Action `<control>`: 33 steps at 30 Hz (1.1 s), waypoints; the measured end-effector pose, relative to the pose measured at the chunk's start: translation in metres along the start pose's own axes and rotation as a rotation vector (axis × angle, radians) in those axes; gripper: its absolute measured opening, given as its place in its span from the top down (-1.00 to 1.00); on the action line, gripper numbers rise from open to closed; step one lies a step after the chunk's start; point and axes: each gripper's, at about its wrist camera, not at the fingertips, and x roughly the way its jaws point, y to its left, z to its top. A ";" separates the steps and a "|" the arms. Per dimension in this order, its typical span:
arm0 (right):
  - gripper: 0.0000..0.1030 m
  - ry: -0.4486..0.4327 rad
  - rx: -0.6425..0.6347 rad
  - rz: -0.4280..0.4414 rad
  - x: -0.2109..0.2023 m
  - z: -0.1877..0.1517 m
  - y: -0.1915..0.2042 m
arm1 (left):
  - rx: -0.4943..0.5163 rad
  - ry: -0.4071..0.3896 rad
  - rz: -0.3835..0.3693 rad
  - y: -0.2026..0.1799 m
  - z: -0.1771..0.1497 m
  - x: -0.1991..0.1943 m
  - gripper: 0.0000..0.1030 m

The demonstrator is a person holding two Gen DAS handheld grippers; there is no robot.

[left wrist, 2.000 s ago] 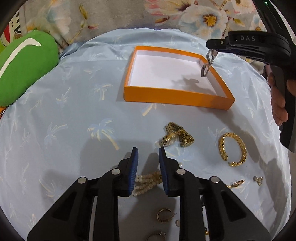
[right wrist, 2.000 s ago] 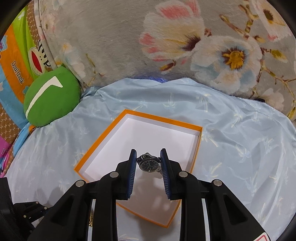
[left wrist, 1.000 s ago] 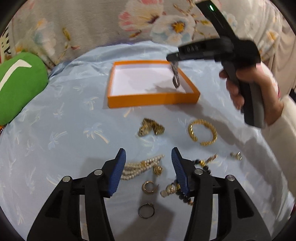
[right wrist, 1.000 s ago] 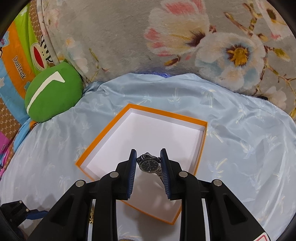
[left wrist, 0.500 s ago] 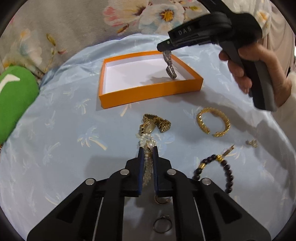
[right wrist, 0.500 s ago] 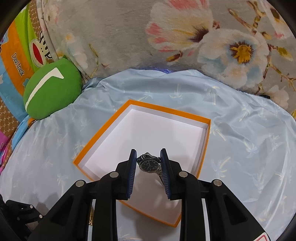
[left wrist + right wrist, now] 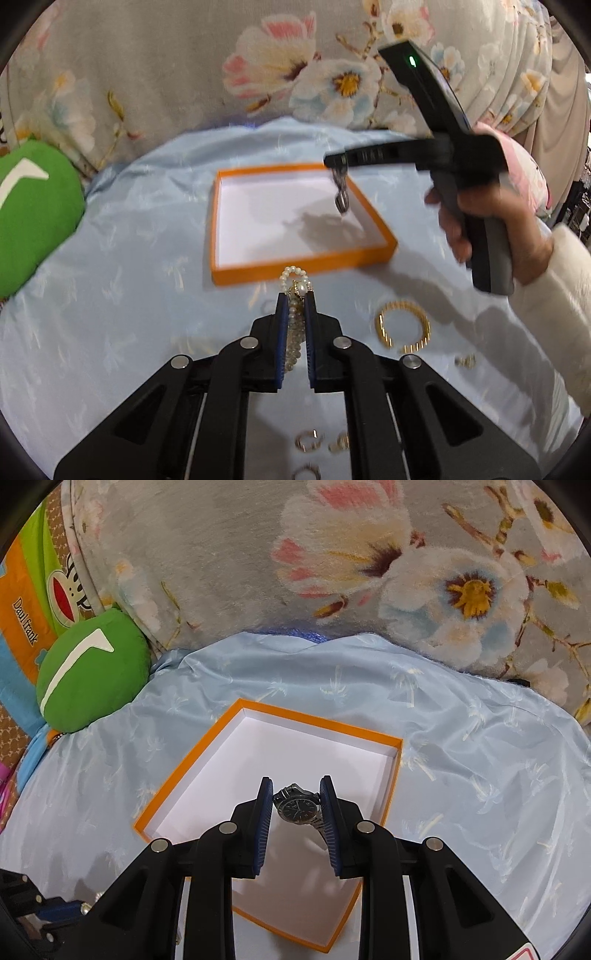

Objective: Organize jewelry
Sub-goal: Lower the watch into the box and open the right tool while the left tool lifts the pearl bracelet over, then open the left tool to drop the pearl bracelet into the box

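Left gripper (image 7: 294, 295) jaws clamp pearl bracelet (image 7: 294, 325); right gripper (image 7: 296, 788) jaws clamp watch (image 7: 297, 806).

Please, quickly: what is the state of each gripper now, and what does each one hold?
Left gripper: just closed, shut on the pearl bracelet.
Right gripper: shut on the watch, above the orange box.

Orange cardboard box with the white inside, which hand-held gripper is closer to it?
Right. The right hand-held gripper hangs directly over the orange cardboard box, holding a dark-faced steel wristwatch. The left hand-held gripper, clamped on a pearl bracelet, sits just outside its near wall.
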 end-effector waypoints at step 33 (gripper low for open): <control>0.50 0.006 0.048 -0.040 0.055 0.008 -0.030 | -0.199 0.020 0.156 0.060 0.119 0.182 0.43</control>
